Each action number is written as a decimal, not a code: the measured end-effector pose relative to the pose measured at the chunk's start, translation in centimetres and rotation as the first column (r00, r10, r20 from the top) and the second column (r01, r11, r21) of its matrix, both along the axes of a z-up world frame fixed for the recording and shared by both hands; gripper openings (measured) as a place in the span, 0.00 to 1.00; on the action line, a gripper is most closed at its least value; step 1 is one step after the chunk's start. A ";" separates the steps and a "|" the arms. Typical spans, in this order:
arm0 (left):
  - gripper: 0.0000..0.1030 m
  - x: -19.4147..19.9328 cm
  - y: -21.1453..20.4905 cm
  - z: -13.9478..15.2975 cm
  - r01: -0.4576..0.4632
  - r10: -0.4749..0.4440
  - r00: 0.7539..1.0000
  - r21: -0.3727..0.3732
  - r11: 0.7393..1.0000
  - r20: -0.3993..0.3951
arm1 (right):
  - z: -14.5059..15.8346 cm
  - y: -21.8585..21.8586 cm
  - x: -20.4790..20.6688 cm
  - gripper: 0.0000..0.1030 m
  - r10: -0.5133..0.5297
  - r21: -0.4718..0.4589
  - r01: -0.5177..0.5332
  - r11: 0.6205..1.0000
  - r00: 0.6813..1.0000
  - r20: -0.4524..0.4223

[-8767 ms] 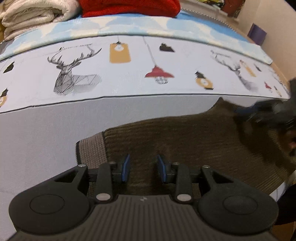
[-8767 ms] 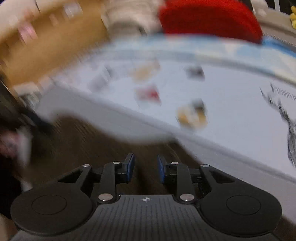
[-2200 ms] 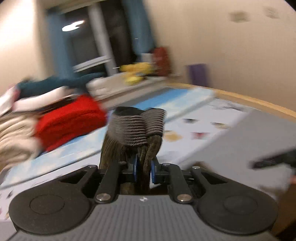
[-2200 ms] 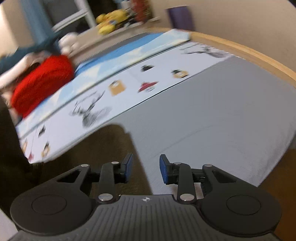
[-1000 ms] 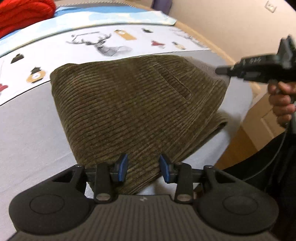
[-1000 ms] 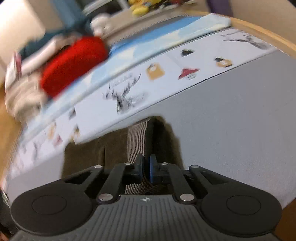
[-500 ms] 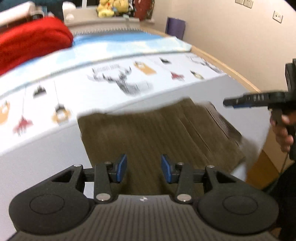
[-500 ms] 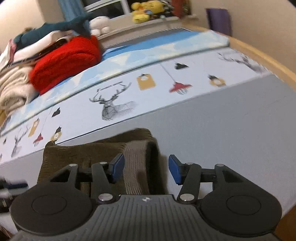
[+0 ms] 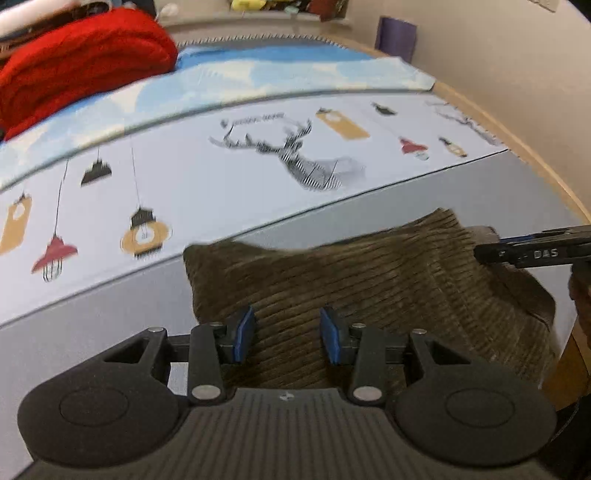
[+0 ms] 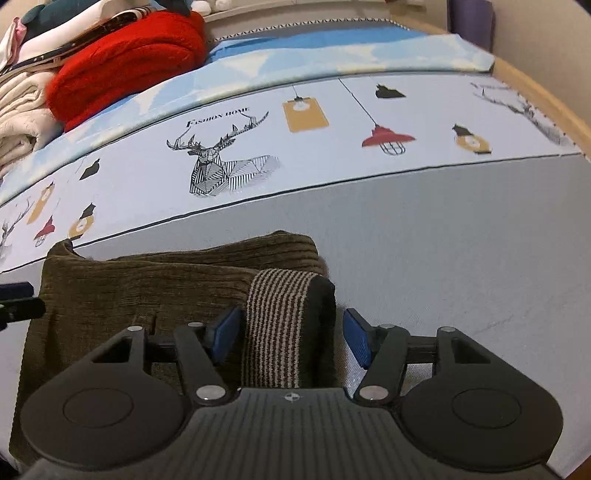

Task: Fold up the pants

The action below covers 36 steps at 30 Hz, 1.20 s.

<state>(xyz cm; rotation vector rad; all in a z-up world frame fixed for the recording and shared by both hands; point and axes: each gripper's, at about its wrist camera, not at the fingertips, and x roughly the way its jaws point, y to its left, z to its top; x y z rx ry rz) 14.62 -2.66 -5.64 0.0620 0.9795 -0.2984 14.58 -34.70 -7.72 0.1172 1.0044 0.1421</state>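
- It was a home bedroom: a bed (image 10: 461, 221) spread with a deer-and-lamp printed sheet (image 10: 332, 140).
- Folded blankets, one red (image 10: 129, 55), were piled at its far edge.
- Plush toys (image 9: 255, 4) sat on a ledge beyond.

Warm, even indoor light; no glare. Left wrist view was motion-blurred, the deer print (image 9: 295, 158) and lamp prints smeared. Right wrist view was sharp; lettering above its deer print legible. Soft shadow fell right of the folded pants (image 10: 155, 280). Both views bowed strongly at the edges, corners vignetted black.
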 end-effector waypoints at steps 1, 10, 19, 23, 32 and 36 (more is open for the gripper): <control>0.42 0.3 0.1 -0.4 -0.009 0.009 1.000 -0.001 1.000 -0.018 | -0.1 0.0 0.0 0.60 -0.003 0.004 0.003 1.000 1.000 -0.003; 0.46 0.0 2.0 -0.7 -0.054 0.050 0.996 -0.064 0.996 -0.073 | 1.1 -2.2 -1.5 0.61 -0.022 0.158 0.031 0.987 0.998 -0.054; 0.59 -7.1 1.1 -1.3 0.312 -0.320 0.922 -0.074 0.947 -0.216 | 0.0 -2.9 -6.5 0.65 0.150 0.078 -0.135 0.988 0.958 -0.246; 0.66 -7.0 1.4 -1.3 0.256 -0.266 0.944 -0.075 0.964 -0.197 | 1.1 -3.4 -6.5 0.66 0.128 0.138 -0.103 0.985 0.973 -0.190; 0.83 -2.0 7.3 -3.0 -0.266 0.182 0.940 -0.289 0.920 -0.287 | -2.3 -5.4 -2.7 0.84 0.001 0.291 0.069 0.954 0.972 -0.233; 0.83 -0.5 7.0 -5.9 -0.317 0.161 0.900 -0.356 0.879 -0.406 | -4.2 -5.6 -0.8 0.89 0.059 0.382 0.052 0.923 0.960 -0.272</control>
